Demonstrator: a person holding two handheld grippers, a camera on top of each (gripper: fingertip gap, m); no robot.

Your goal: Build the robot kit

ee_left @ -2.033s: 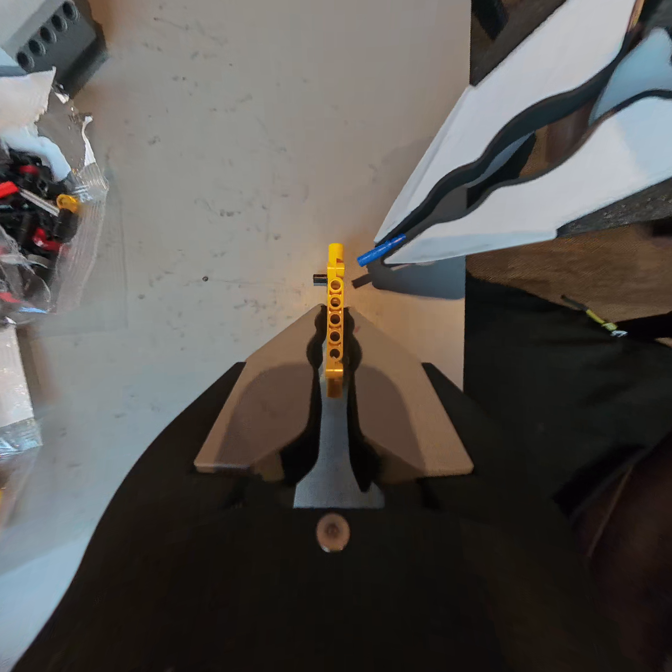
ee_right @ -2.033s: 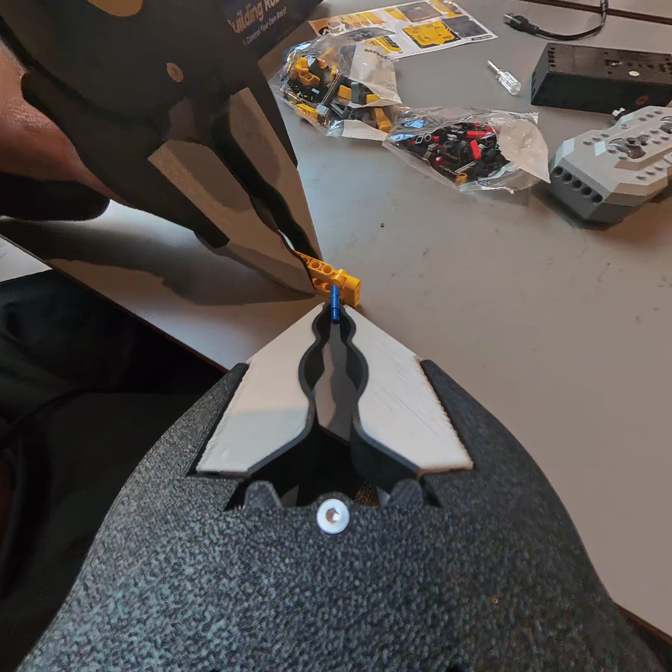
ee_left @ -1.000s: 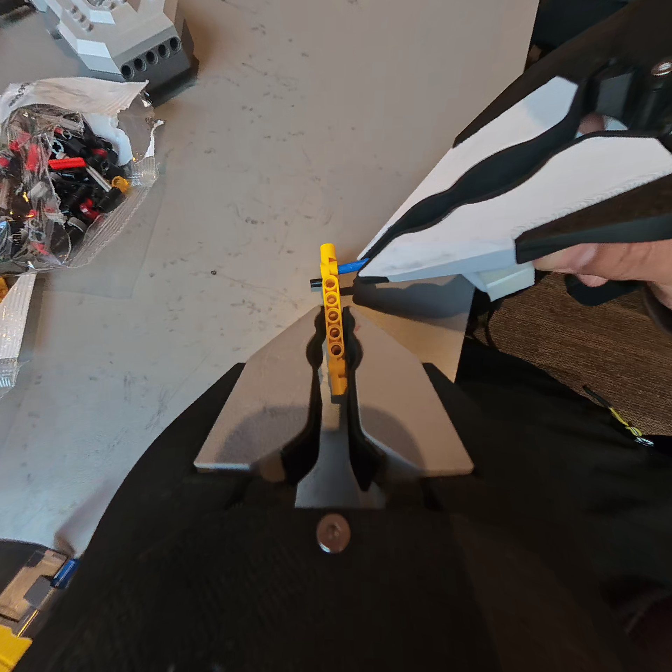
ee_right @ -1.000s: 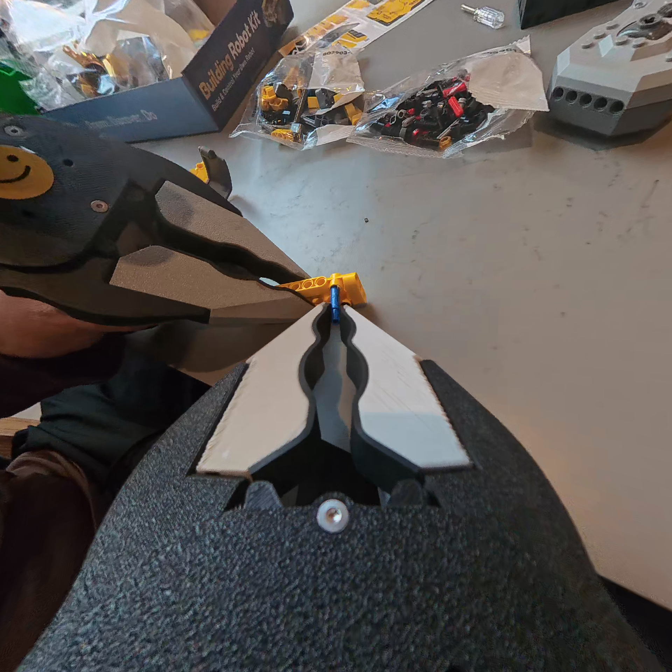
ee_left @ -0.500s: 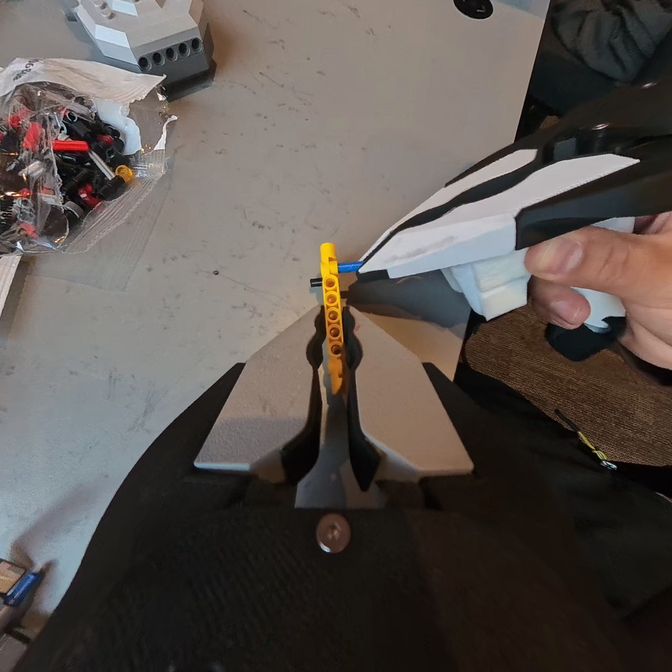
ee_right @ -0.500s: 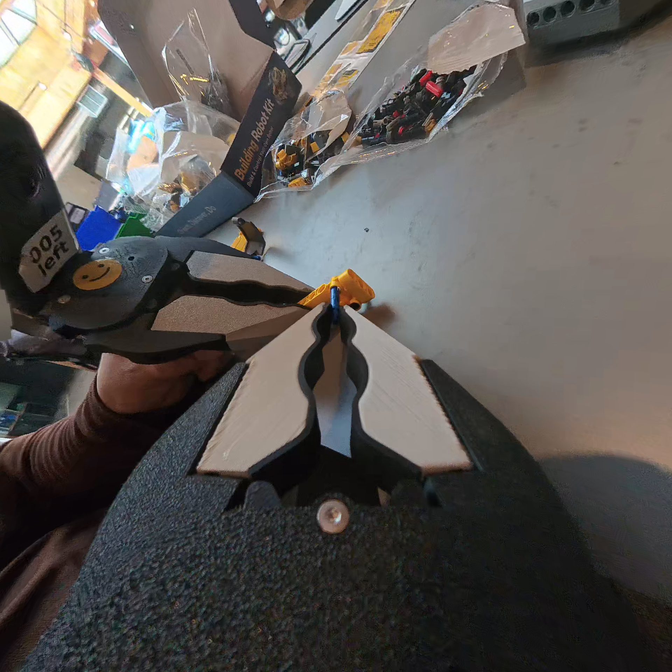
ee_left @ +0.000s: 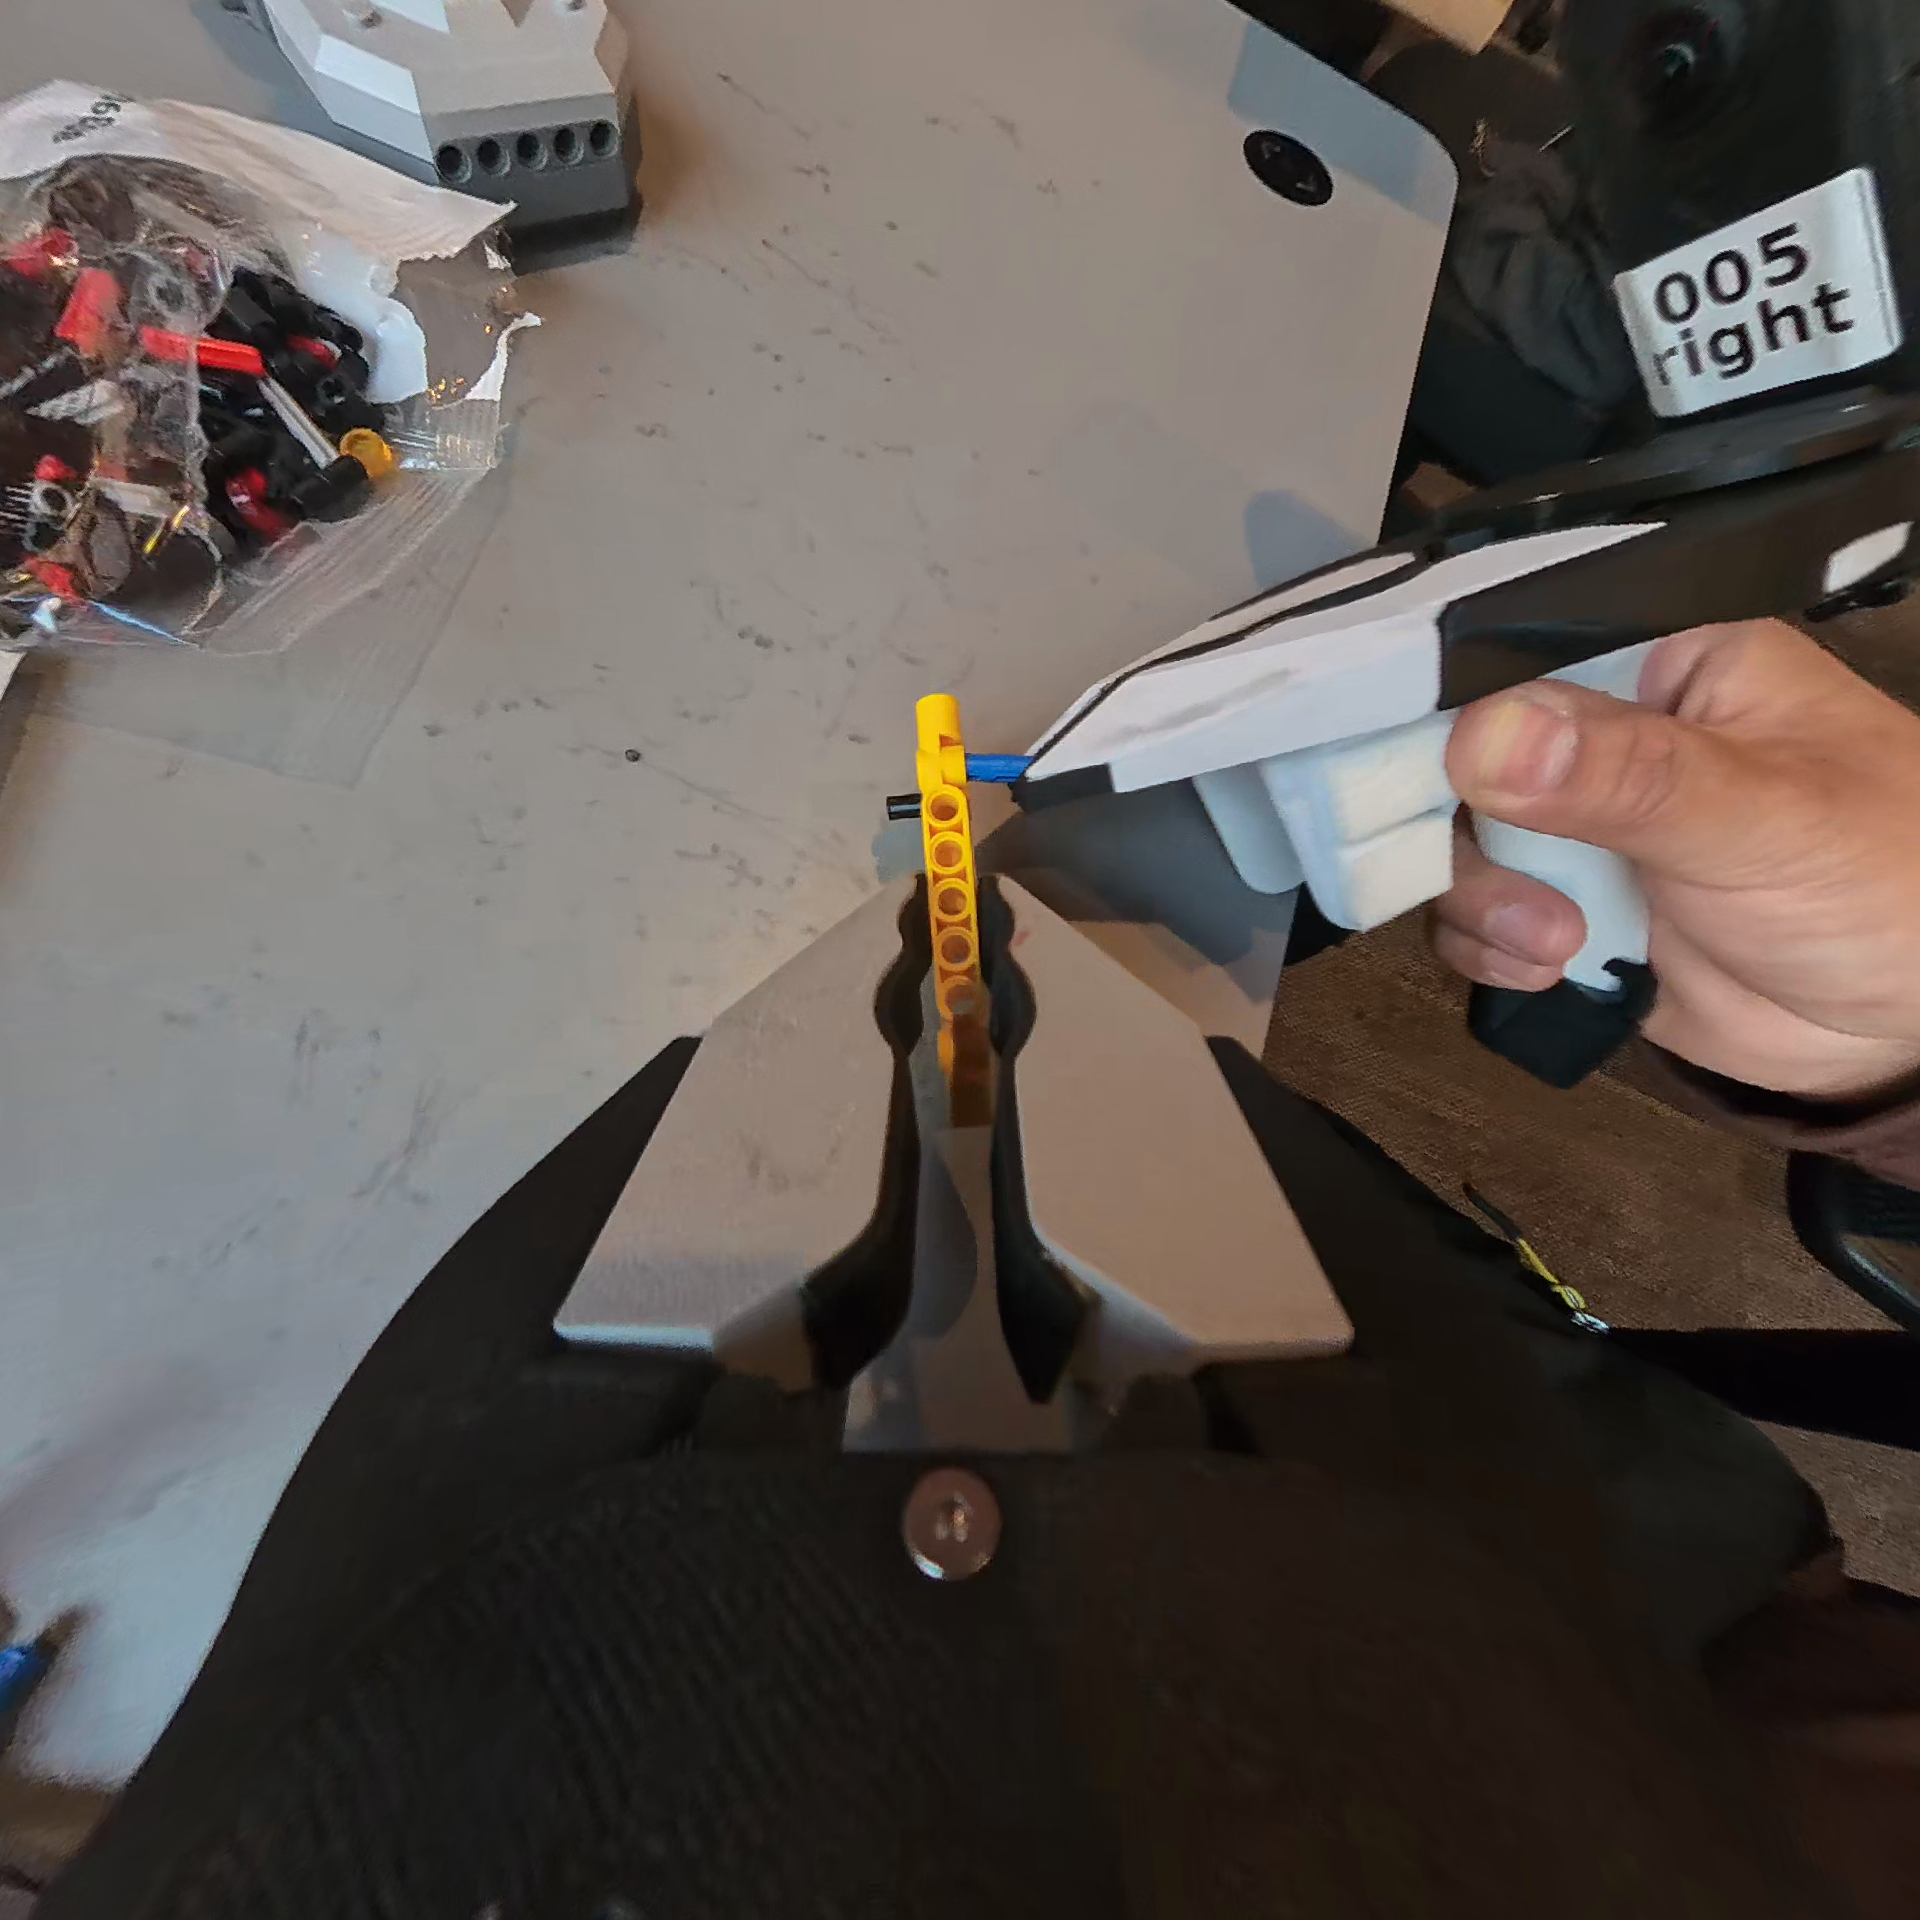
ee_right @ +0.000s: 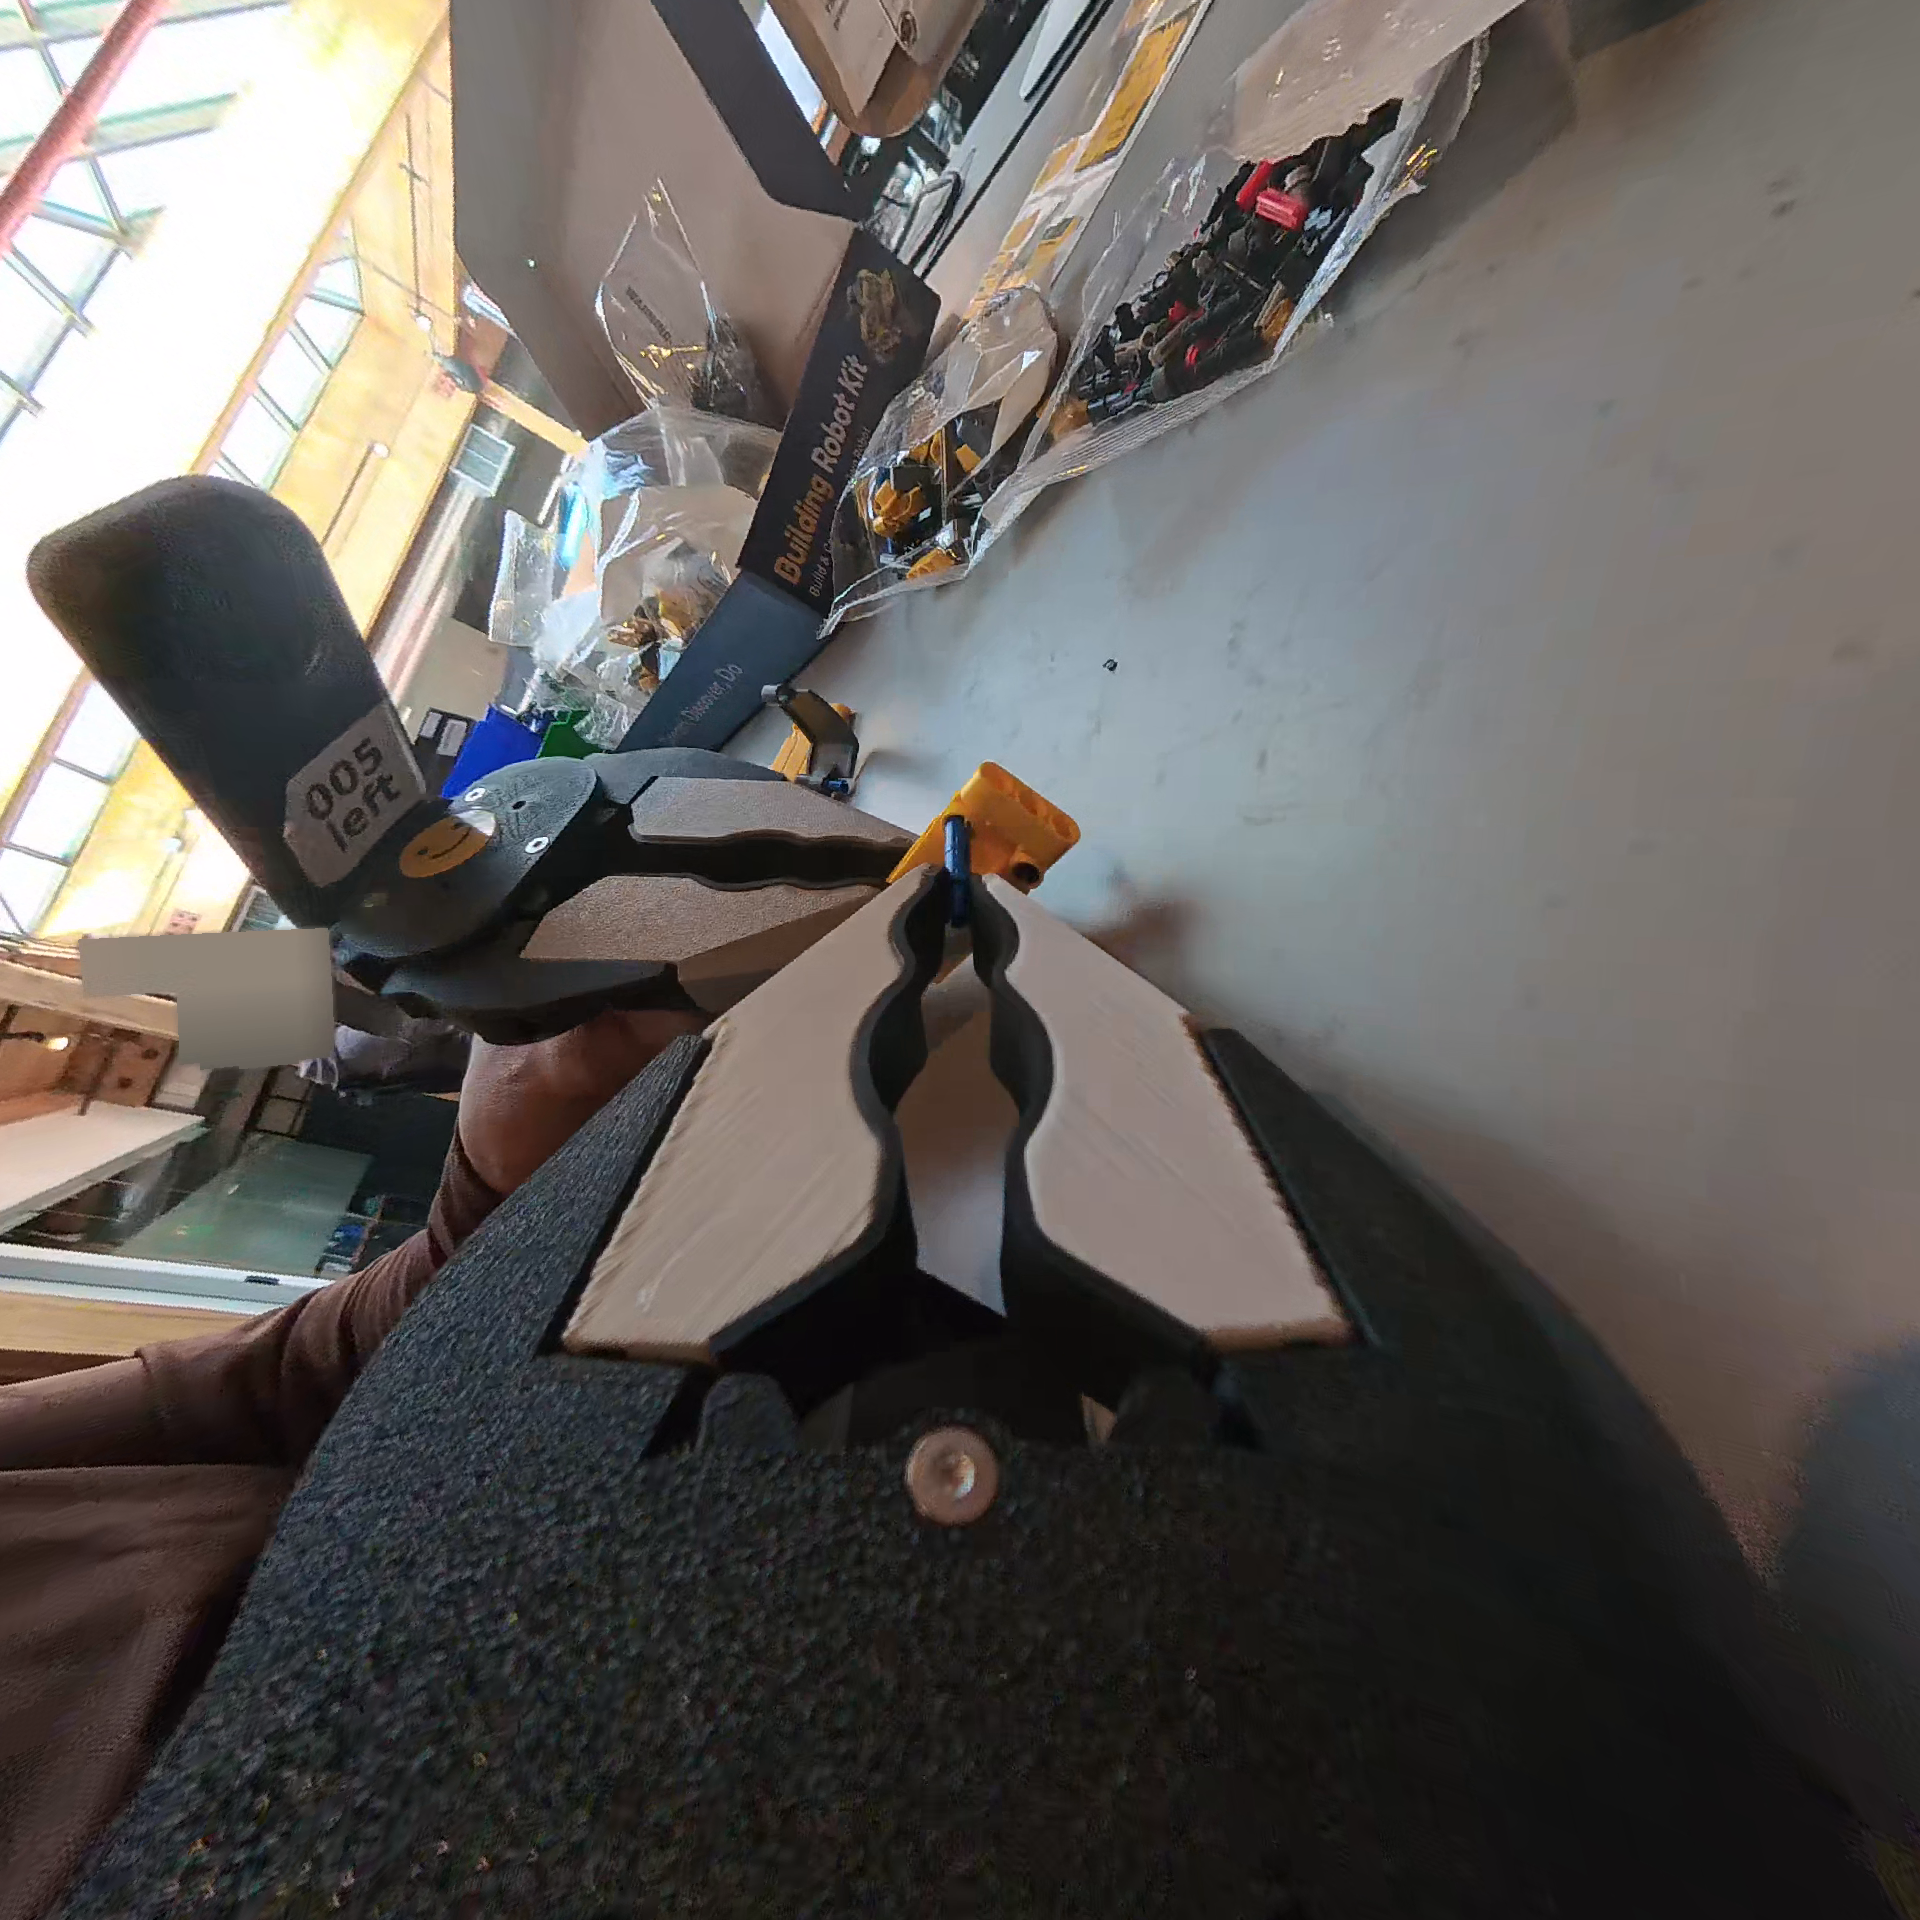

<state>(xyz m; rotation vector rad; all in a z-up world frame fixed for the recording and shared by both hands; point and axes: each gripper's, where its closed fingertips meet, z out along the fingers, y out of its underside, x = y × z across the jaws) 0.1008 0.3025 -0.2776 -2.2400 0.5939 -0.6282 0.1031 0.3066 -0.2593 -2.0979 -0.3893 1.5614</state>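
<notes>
Yellow beam [ee_left: 948, 862], a thin toy bar full of round holes, sits pinched between the closed jaws of the left gripper [ee_left: 951, 899], held up above the grey table [ee_left: 727, 520]; its far end sticks out past the tips. Right beside that end, the right gripper [ee_left: 1023, 774] has its jaws closed tight on a small blue pin [ee_left: 995, 767], and the pin's tip is at the side of the beam near its top, touching it or partly in a hole. If the pin is not lined up straight with a hole, a push could bend it sideways, pop it out of the jaws, or twist the beam in its grip, and a dropped pin could roll off the table edge close by. A short black pin [ee_left: 902, 803] pokes out of the beam's other side. How deep the blue pin sits is hard to tell, because the beam hides its tip and the jaws cover its back end. The beam's near end is hidden between the left gripper's fingers. Farther off lie a clear bag of small parts [ee_left: 177, 416] and a grey block with holes [ee_left: 499, 114], both cut off by the picture edge.
</notes>
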